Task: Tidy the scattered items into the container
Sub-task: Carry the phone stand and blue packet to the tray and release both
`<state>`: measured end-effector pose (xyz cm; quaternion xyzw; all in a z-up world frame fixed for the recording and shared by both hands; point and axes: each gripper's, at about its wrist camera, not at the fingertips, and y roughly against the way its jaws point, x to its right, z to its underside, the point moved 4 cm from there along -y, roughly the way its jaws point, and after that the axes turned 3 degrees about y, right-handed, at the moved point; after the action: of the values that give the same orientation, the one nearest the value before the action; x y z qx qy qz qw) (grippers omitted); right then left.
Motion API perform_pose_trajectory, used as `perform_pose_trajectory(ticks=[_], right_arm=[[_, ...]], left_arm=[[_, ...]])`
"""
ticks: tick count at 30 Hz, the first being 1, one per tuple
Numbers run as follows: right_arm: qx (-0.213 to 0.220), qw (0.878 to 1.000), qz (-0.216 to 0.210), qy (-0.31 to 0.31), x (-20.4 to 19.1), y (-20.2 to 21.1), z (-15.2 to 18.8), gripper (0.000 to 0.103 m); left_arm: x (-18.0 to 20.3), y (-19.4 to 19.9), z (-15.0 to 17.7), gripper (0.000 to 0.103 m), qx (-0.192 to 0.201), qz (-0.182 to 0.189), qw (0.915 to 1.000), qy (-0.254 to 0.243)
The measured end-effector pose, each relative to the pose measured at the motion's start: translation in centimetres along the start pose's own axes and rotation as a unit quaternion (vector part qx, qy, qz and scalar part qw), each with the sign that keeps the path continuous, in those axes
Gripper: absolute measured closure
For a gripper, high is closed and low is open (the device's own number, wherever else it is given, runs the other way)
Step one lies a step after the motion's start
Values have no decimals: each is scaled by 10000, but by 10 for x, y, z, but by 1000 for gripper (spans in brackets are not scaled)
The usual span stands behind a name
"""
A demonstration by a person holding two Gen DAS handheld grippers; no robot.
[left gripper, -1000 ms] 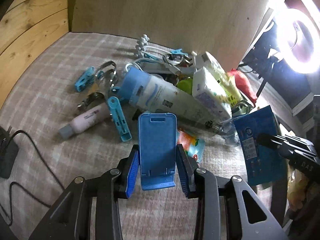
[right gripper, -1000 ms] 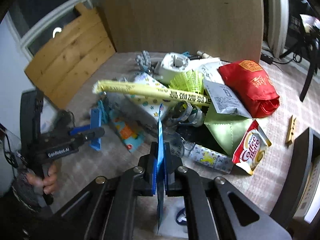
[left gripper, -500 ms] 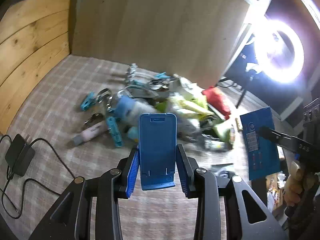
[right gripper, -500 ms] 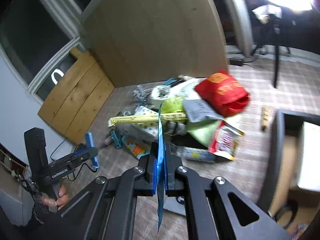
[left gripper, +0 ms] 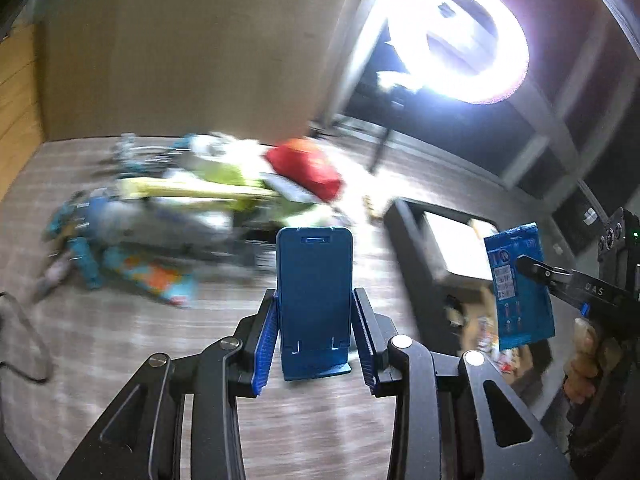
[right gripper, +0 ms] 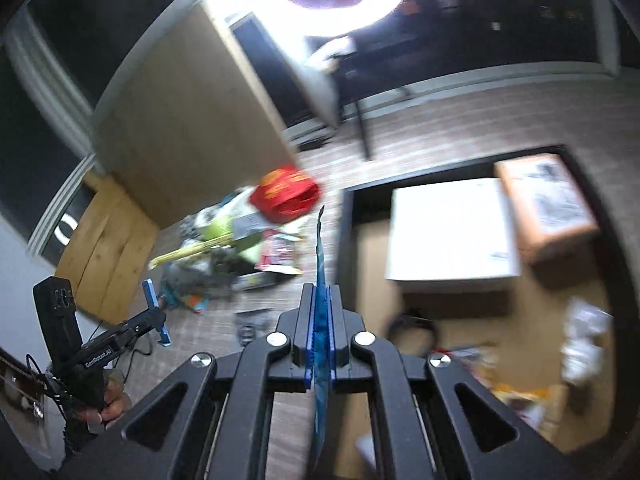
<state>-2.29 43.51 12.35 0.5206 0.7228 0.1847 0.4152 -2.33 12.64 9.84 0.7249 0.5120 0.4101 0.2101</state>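
Facing the packet [left gripper: 520,288] flat-on, the left view shows its label, unreadable; the right view shows it edge-on and looks into the container [right gripper: 348,216]. Left gripper [left gripper: 315,334] grips a blue stand [left gripper: 315,280] between part-spread fingers [left gripper: 265,344]. Right gripper [right gripper: 320,336] is clamped thin on the packet, just beside the container. Its body reads "DAS".

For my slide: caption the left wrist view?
Left gripper carries a blue stand toward the dark box.

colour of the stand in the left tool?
Blue stand, same shade as the tool's pads. Clearest in the left wrist view.
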Motion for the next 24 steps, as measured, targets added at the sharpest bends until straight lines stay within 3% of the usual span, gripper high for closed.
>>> perform_pose_trajectory(ticks=[8,13,21,22,24], right_arm=[[230,9972,527,-487,79,58,21,98],[292,9949,715,-657,111,79,32,98],[171,9952,449,-849,135,86,46,96],[166,9950,460,-866,136,85,46,93],[163,9936,662,-903,140,85,46,52]], left_arm=[[104,-35,18,70,-374,726,9943,-683],[156,-56,37,70,-649,979,9876,-1044],[209,-73,57,69,-940,1208,9776,-1444],[214,-75,58,69,-984,1212,9764,-1494],[218,-77,58,68,-982,1119,9781,-1456]])
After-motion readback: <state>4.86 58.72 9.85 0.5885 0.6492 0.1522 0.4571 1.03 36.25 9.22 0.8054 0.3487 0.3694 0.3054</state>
